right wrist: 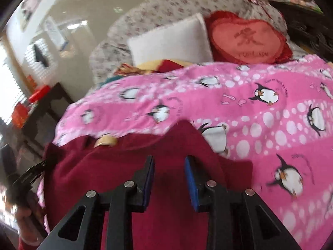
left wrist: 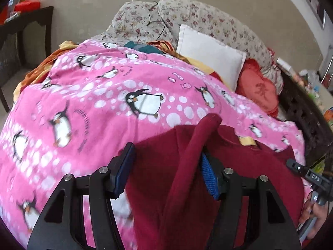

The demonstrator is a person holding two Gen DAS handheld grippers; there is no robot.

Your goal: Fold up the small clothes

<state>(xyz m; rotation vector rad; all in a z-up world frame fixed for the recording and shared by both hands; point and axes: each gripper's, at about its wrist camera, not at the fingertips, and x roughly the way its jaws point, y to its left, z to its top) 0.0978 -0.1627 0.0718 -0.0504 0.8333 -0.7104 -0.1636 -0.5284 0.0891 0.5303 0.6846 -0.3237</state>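
Left gripper (left wrist: 166, 166) spread, a raised fold of the maroon garment (left wrist: 239, 166) between its pads, unpinched; right gripper (right wrist: 169, 177) parted over the garment, gripping nothing. Garment flat on the pink blanket (left wrist: 104, 95), near edge. Judged mid-fold; next needs a firm pinch on a fold, then carrying across

We lose the maroon garment (right wrist: 129, 179) below the frame's lower edge; its near part hides behind the right claw (right wrist: 169, 179); motion blur smears the penguin blanket (right wrist: 145, 95), perhaps fleece.
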